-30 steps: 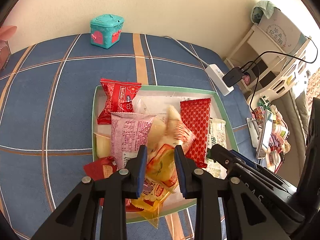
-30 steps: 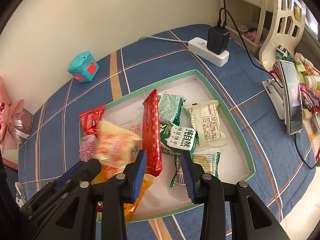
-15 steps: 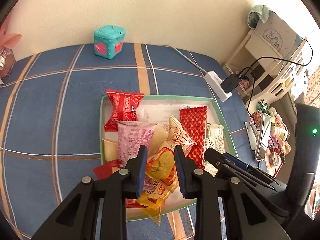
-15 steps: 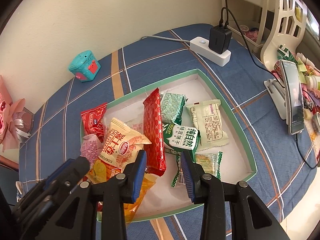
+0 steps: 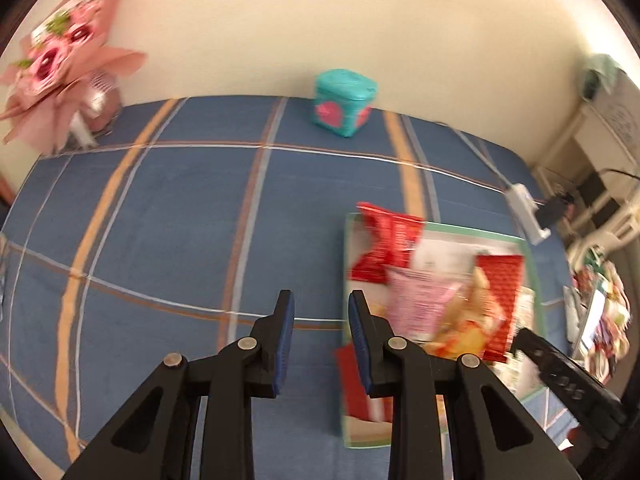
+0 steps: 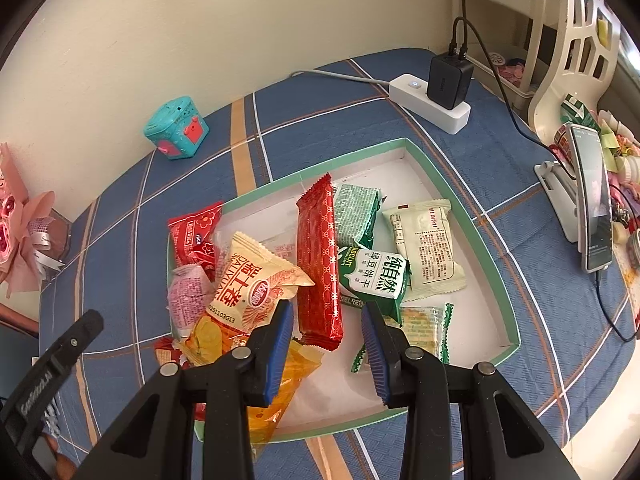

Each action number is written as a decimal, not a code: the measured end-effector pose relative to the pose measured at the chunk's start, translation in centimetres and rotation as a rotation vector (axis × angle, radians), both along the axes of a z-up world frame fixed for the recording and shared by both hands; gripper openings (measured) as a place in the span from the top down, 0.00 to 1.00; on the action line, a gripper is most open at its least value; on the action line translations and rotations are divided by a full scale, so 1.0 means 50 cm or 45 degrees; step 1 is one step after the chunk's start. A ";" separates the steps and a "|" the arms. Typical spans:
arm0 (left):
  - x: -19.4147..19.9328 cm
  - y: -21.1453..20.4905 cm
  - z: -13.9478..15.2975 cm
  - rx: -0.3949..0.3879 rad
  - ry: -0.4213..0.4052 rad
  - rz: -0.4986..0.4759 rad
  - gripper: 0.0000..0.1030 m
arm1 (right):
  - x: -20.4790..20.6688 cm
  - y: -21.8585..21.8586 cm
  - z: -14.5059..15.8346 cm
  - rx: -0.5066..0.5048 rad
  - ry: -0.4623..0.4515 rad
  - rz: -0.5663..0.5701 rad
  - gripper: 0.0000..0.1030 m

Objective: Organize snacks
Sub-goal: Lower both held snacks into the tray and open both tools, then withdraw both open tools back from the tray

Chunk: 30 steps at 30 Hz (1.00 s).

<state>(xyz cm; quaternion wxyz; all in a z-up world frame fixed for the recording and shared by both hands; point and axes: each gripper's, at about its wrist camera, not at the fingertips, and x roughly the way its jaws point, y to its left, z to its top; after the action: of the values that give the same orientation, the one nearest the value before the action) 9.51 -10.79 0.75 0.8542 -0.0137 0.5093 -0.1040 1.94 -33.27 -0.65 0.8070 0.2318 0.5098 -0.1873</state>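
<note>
Over the blue plaid cloth, left of the tray, the left gripper hangs with jaws at their narrowest, nothing between them. Above the tray, the right gripper is partly spread and empty, poised over the red bar. Snacks lie in the tray: a yellow-and-cream packet at left, a green biscuit pack and a pale sachet at right. A teal box stands near the wall.
</note>
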 end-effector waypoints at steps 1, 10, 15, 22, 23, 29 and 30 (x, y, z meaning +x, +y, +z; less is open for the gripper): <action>0.002 0.011 -0.002 -0.001 0.005 0.019 0.72 | 0.000 0.001 0.000 -0.002 0.000 0.002 0.63; 0.014 0.050 -0.016 -0.027 0.038 0.078 0.72 | 0.005 0.017 0.014 -0.025 -0.039 0.035 0.63; 0.015 0.043 -0.023 -0.001 0.049 0.074 0.49 | 0.010 0.026 0.016 -0.037 -0.048 0.060 0.63; 0.020 0.049 -0.033 0.028 0.053 0.091 0.24 | 0.021 0.047 0.013 -0.051 -0.058 0.136 0.33; 0.021 0.050 -0.033 0.030 0.052 0.093 0.23 | 0.023 0.052 0.013 -0.059 -0.060 0.141 0.30; 0.022 0.056 -0.033 0.065 0.027 0.103 0.14 | 0.028 0.063 0.009 -0.091 -0.043 0.171 0.17; 0.023 0.056 -0.034 0.072 0.024 0.105 0.12 | 0.029 0.063 0.008 -0.094 -0.037 0.173 0.17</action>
<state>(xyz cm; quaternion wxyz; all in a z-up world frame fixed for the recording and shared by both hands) 10.64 -7.98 -0.94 0.8529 -0.0115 0.5192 -0.0541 3.40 -30.11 -0.27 0.8333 0.1695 0.5052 -0.1473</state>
